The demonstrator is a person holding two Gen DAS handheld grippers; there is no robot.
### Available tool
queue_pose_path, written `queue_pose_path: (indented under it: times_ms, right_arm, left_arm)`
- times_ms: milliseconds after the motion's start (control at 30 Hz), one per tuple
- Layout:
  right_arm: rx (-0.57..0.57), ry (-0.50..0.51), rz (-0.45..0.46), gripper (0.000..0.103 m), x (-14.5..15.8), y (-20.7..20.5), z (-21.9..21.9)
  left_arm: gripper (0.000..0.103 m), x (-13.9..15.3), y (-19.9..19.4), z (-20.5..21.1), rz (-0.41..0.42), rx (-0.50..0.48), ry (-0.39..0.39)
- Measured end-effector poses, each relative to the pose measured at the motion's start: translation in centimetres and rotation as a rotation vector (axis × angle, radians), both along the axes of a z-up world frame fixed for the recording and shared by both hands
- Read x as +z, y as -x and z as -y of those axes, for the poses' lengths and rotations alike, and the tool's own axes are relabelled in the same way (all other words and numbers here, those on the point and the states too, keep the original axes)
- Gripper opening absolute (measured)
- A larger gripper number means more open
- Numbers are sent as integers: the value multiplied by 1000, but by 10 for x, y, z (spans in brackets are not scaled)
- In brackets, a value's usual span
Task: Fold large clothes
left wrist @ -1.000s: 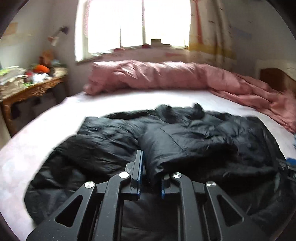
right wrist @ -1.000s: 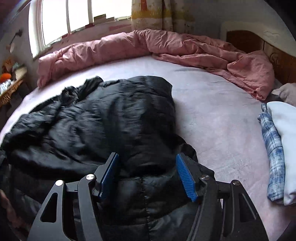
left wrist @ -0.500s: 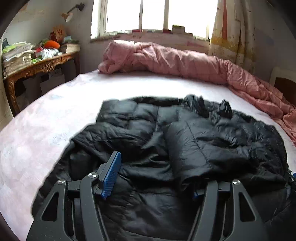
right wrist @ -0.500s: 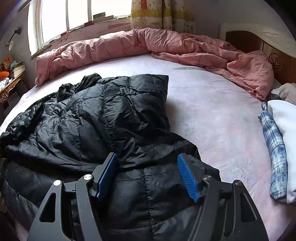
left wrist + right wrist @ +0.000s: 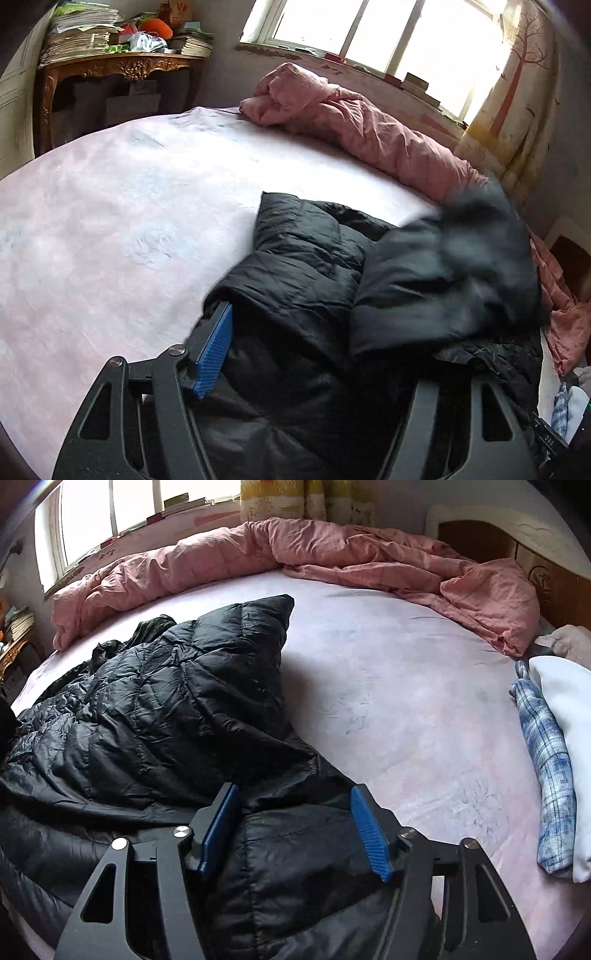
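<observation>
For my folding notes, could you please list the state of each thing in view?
black puffer jacket: partly folded, rumpled on the bed
left gripper: open over jacket
right gripper: open, jaws just narrowing
pink duvet: bunched up
plaid garment: folded

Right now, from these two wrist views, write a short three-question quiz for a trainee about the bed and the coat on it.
1. True or false: the black puffer coat hangs on a hanger by the window.
2. Which item lies beside the white folded cloth at the bed's right edge? A) a red towel B) a blue plaid garment C) a green hat
3. Fill in: the bunched quilt along the far side of the bed is ____ in colour.

Key: 1 false, the coat lies spread on the bed. 2 B, the blue plaid garment. 3 pink.
</observation>
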State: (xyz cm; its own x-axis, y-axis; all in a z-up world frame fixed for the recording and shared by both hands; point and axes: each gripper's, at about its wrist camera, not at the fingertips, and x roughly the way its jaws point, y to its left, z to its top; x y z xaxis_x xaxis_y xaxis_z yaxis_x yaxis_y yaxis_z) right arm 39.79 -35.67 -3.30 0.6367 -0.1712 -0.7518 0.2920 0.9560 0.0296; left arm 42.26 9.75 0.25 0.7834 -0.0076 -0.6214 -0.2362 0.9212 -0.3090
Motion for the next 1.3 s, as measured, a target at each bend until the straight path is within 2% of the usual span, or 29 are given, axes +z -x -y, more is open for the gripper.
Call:
queue_pose_path:
  times_ms: [67,133,233,333,433,500,567,633,700,800,833,900,967,1000,1033,1067,1100,1167,1200,1300]
  right_arm:
    - [-12,8,-8,58,-2,-1,2]
    - [-13,-3,-10,57,-3,-2,4]
    - [-21,-4,-2,51,-2,0,6]
    - [-34,-6,50,41,7,5,7]
    - [-1,-51,133,41,23,16,6]
    - [69,-103,180,41,35,25,2]
    - [151,-114,182,41,41,27,-9]
    - [250,-82,163,41,43,27,-30]
    - [325,-21,122,47,37,24,-55]
    - [331,88,79,49,25,17,-82]
    - [321,132,69,49,21,15,-89]
    - [309,187,60,49,15,13,-98]
    - [284,210,54,49,14,12,-103]
    - [268,203,50,44,13,12,-103]
    - [261,195,53,39,13,12,-104]
    - [266,195,56,28,13,11,-105]
    - [271,194,59,24,13,11,-104]
    - [263,179,67,22,14,11,-100]
    - [258,168,68,22,14,9,-97]
    - [248,129,80,22,19,11,-89]
  left_arm:
    - [49,1,2,0,0,23,-35]
    - [22,0,2,-1,2,11,-31]
    - [16,1,2,-4,14,1,-25]
    - [11,10,9,-6,64,-20,-25]
    - [11,16,7,0,82,-34,-80]
    - [11,14,4,3,49,-35,-106]
    - [21,14,7,6,30,-45,-92]
    - [39,19,12,8,43,-65,-90]
    - [48,29,21,15,69,-78,-116]
    - [66,43,31,25,90,-97,-175]
    - [70,45,32,27,85,-101,-196]
    - [71,45,30,33,32,-146,-235]
    - [71,35,21,38,-47,-258,-206]
    - [69,29,16,40,-76,-281,-191]
    - [60,21,10,41,-100,-245,-205]
    - [53,15,4,43,-121,-207,-245]
    - [43,10,1,45,-125,-198,-277]
    - [35,2,-10,45,-105,-204,-295]
    - [23,-1,-15,42,-106,-192,-288]
    - [13,-8,-28,33,-96,-173,-218]
